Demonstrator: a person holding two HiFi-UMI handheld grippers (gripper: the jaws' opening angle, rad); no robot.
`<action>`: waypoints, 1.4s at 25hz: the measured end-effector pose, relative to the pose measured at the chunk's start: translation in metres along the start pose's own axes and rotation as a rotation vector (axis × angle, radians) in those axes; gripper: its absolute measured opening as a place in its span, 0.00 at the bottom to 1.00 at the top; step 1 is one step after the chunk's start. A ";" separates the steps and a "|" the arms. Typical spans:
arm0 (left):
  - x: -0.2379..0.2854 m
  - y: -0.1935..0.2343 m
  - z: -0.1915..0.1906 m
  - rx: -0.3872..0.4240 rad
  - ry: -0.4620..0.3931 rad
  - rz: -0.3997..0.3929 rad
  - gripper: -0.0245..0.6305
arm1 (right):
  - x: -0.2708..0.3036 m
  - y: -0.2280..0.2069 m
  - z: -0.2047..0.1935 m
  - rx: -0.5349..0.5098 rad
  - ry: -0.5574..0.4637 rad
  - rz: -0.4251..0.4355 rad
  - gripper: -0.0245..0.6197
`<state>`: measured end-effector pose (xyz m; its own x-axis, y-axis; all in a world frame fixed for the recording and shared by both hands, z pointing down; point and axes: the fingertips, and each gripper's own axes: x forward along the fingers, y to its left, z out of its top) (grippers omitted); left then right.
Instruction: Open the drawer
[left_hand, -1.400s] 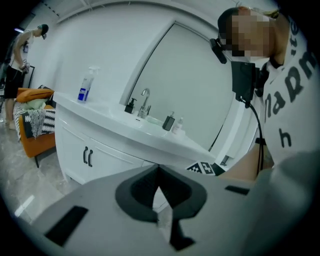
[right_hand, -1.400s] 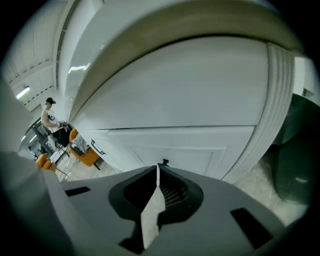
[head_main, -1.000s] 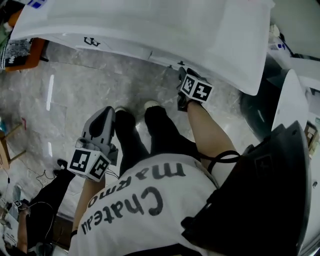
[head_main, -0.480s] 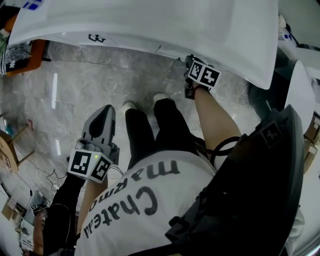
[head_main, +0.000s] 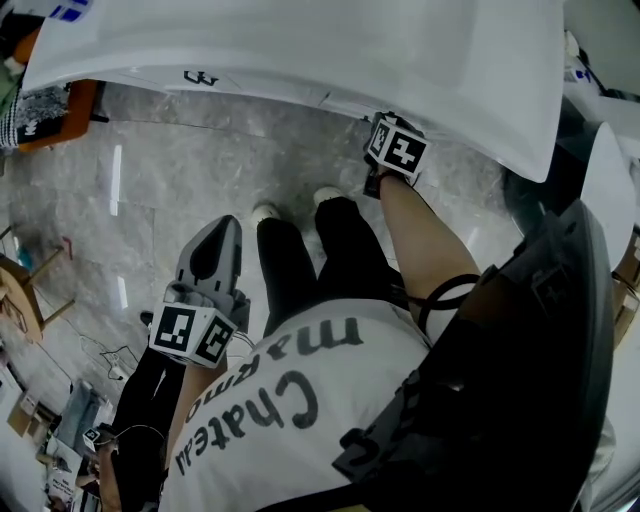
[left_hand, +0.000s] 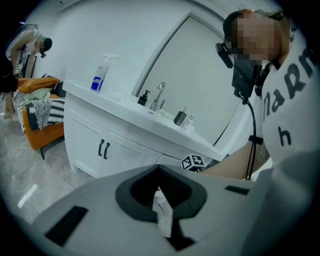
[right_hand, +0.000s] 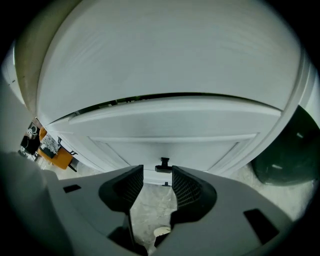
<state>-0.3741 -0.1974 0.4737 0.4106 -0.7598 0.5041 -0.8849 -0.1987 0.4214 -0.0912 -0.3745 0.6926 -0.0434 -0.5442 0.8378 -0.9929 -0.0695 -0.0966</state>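
Note:
The white drawer front (right_hand: 165, 125) fills the right gripper view, with a small black handle (right_hand: 163, 165) at its lower middle. My right gripper (right_hand: 157, 172) points down at it and stands open. Its jaws have just been opening, and the handle sits at the fingertips' line, between them, with neither pad touching it. In the head view the right gripper's marker cube (head_main: 398, 150) is at the vanity counter's (head_main: 300, 50) edge, which hides the drawer. My left gripper (head_main: 218, 238) hangs over the floor beside the person's legs (head_main: 310, 260), shut and empty (left_hand: 159, 170).
The vanity (left_hand: 115, 107) carries a spray bottle (left_hand: 99, 77), a faucet (left_hand: 159, 97) and small bottles. Its cabinet doors have black handles (left_hand: 103, 148). An orange chair (left_hand: 42, 130) stands to its left, and a dark bin (right_hand: 285, 155) to the drawer's right. The floor is grey marble (head_main: 180, 180).
The right gripper's marker cube has come closer to the counter's edge. The left gripper stays low by the legs, little changed.

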 end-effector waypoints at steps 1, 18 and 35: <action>0.000 -0.001 0.000 0.001 0.001 -0.001 0.04 | -0.001 -0.002 0.000 0.010 -0.002 -0.012 0.33; 0.015 -0.009 0.001 0.006 0.016 -0.014 0.04 | 0.020 -0.009 -0.003 0.075 0.078 0.069 0.25; 0.010 -0.011 -0.007 0.001 0.017 -0.013 0.04 | 0.013 -0.008 -0.010 0.073 0.097 0.050 0.23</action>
<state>-0.3592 -0.1981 0.4797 0.4260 -0.7466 0.5109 -0.8794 -0.2091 0.4276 -0.0847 -0.3723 0.7095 -0.1068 -0.4652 0.8788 -0.9787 -0.1066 -0.1754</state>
